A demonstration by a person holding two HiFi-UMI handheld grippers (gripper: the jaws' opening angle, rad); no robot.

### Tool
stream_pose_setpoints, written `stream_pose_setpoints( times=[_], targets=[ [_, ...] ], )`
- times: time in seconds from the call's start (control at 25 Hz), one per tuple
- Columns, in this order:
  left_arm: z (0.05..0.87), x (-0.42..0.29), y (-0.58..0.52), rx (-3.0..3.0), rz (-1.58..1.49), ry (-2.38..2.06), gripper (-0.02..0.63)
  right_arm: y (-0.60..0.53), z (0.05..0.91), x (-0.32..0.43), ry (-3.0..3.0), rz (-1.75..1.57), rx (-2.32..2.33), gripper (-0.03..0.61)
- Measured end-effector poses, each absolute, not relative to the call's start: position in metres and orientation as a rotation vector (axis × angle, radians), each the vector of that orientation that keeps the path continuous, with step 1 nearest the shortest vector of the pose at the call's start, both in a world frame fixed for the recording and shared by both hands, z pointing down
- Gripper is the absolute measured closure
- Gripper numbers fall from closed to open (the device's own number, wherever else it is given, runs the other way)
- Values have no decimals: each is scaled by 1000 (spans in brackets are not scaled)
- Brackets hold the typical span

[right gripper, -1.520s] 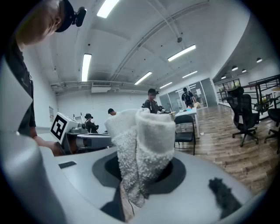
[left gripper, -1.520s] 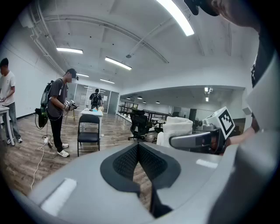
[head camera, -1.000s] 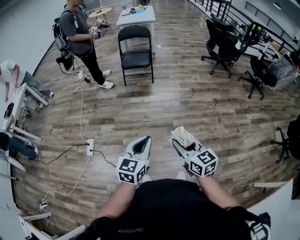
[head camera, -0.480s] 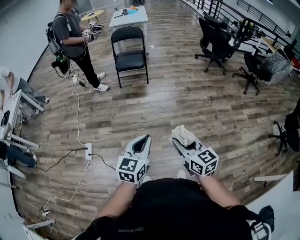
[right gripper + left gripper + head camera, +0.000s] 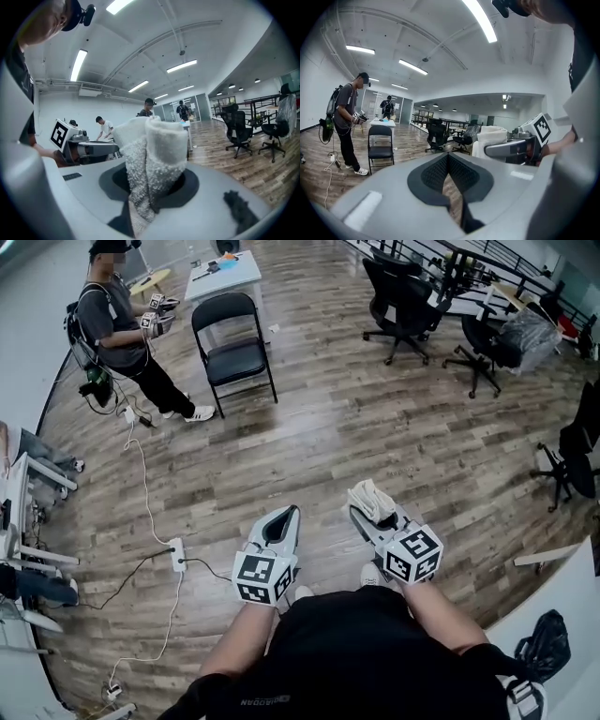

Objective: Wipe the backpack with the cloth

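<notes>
In the head view my right gripper (image 5: 364, 510) is held low in front of my body, shut on a folded white cloth (image 5: 372, 500) that sticks out past its tips. The right gripper view shows the cloth (image 5: 152, 154) pinched upright between the jaws. My left gripper (image 5: 286, 515) is beside it at the same height, with its jaws together and nothing between them. The left gripper view shows that gripper (image 5: 448, 158) shut, with the cloth (image 5: 490, 139) off to the right. I see no backpack laid out for wiping; a dark bag (image 5: 542, 654) lies at the lower right.
A black folding chair (image 5: 230, 343) stands on the wooden floor ahead, with a white table (image 5: 225, 273) behind it. A person (image 5: 117, 334) wearing a backpack stands at the far left. A power strip (image 5: 176, 554) with cables lies left of me. Office chairs (image 5: 403, 301) are at the far right.
The room has slid left and up in the head view, as I turn or step to the right. Both grippers keep the same pose, and the cloth stays in the right one.
</notes>
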State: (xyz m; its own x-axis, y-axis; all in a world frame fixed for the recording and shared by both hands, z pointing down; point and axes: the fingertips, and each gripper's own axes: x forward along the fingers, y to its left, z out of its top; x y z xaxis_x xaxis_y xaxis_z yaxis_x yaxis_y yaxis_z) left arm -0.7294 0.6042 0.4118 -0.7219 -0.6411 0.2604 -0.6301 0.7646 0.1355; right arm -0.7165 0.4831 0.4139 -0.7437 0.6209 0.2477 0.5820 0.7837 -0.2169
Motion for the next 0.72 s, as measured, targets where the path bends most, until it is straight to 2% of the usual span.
stream_pose_setpoints(
  times=[0.72],
  targets=[
    [424,-691,579,1278,6,-2516,609,466,415,-652,-2776,253,-587,468]
  ],
)
